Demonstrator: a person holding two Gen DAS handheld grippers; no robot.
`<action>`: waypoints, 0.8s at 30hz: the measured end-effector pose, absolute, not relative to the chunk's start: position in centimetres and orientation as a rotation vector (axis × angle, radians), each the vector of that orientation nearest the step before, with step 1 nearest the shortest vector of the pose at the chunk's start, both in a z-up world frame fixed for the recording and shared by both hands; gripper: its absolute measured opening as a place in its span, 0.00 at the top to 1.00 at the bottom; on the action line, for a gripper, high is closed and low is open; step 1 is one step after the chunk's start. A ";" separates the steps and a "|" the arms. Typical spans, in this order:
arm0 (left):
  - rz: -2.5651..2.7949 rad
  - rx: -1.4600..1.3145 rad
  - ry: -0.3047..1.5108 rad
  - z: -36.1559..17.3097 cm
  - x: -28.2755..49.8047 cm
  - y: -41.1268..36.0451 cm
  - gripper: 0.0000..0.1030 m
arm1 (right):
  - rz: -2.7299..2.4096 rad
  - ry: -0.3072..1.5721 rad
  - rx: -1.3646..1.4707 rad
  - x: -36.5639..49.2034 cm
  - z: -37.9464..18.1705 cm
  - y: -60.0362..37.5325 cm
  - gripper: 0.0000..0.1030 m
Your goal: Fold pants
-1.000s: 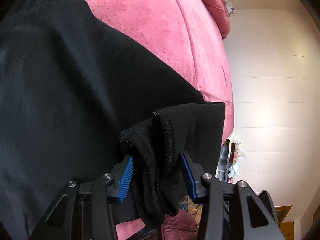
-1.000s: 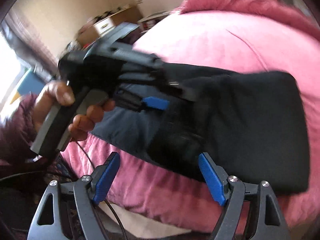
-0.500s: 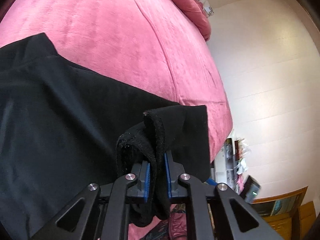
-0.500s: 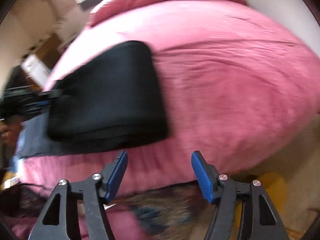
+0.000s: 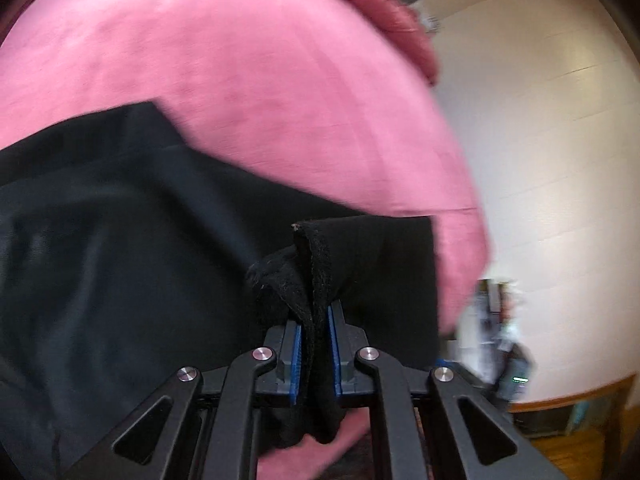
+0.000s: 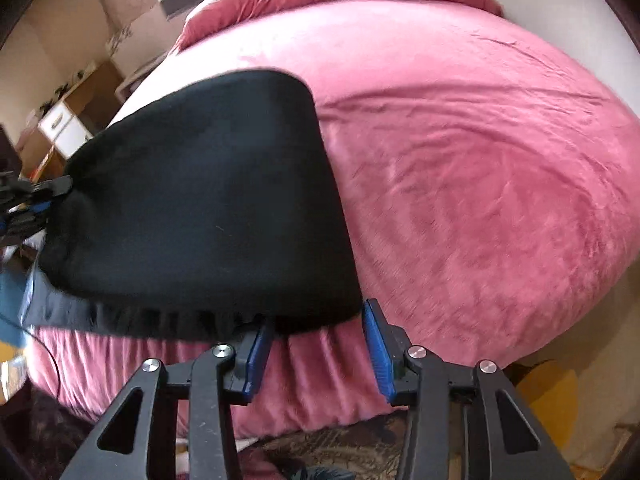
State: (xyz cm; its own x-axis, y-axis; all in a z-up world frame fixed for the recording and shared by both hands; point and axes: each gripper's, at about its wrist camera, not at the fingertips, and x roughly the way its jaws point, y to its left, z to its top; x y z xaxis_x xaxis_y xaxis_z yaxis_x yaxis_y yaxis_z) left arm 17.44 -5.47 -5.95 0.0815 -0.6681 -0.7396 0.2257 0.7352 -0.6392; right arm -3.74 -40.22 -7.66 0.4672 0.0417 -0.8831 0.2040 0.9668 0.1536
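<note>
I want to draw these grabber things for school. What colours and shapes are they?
Each gripper is made of black angular bars with cut-out holes and round silver screws. The left gripper and the right gripper both have two fingers lined with bright blue ribbed pads. No writing or labels show on them.

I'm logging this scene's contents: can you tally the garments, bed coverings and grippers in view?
Black pants: 1
Pink bedspread: 1
Grippers: 2, the left gripper shut on the pants' edge, the right gripper open at their near corner
Total: 4
</note>
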 end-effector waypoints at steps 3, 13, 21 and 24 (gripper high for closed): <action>-0.668 -0.399 1.369 -8.0 17.3 -5.2 0.89 | -0.095 1.098 0.239 -3.9 -7.6 -39.9 0.59; -0.598 -0.451 1.326 -7.0 15.0 -2.2 0.69 | -0.096 1.147 0.149 -5.5 -5.8 -40.3 0.59; -0.619 -0.397 1.275 -7.0 10.3 0.6 0.71 | 0.172 1.037 0.012 -3.2 -1.5 -33.7 0.59; -0.622 -0.323 1.274 -7.4 7.9 -0.7 0.71 | 0.332 1.032 -0.059 -1.4 -1.7 -28.7 0.59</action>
State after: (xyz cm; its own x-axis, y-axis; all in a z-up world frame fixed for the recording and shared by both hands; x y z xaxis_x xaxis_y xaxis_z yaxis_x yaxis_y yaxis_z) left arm 7.91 -0.65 -7.43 0.1597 -0.5969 -0.7862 0.2524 0.7947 -0.5521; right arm -1.40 -28.68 -1.73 0.4682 0.2432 -0.8495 -0.2983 0.9484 0.1071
